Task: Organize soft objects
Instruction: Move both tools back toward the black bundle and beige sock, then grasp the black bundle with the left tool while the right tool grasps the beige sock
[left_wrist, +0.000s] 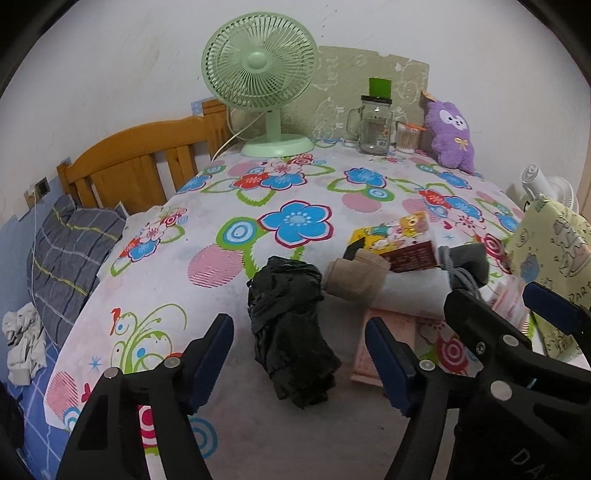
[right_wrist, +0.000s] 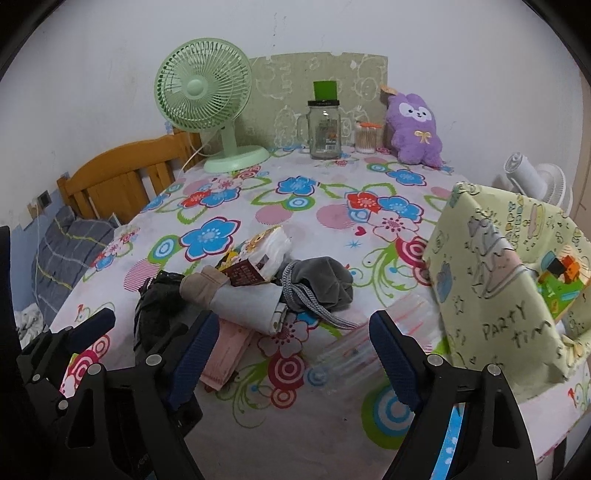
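Observation:
On the flowered tablecloth (left_wrist: 229, 280) lies a crumpled black cloth (left_wrist: 291, 332), a beige rolled cloth (left_wrist: 354, 280), a white roll (right_wrist: 255, 299), a grey drawstring pouch (right_wrist: 317, 284) and a tissue pack (right_wrist: 258, 258). A pink folded cloth (right_wrist: 225, 354) lies under them. My left gripper (left_wrist: 299, 354) is open, its fingers either side of the black cloth. My right gripper (right_wrist: 291, 350) is open and empty, just in front of the white roll and pouch. The black cloth also shows in the right wrist view (right_wrist: 159, 306).
A yellow-green printed fabric box (right_wrist: 509, 280) stands at the right. At the back stand a green fan (left_wrist: 258, 81), a glass jar (left_wrist: 373, 125), a cotton-swab cup (left_wrist: 406, 136) and a purple plush (left_wrist: 450, 133). A wooden bed headboard (left_wrist: 140, 166) and pillow (left_wrist: 70, 251) are left.

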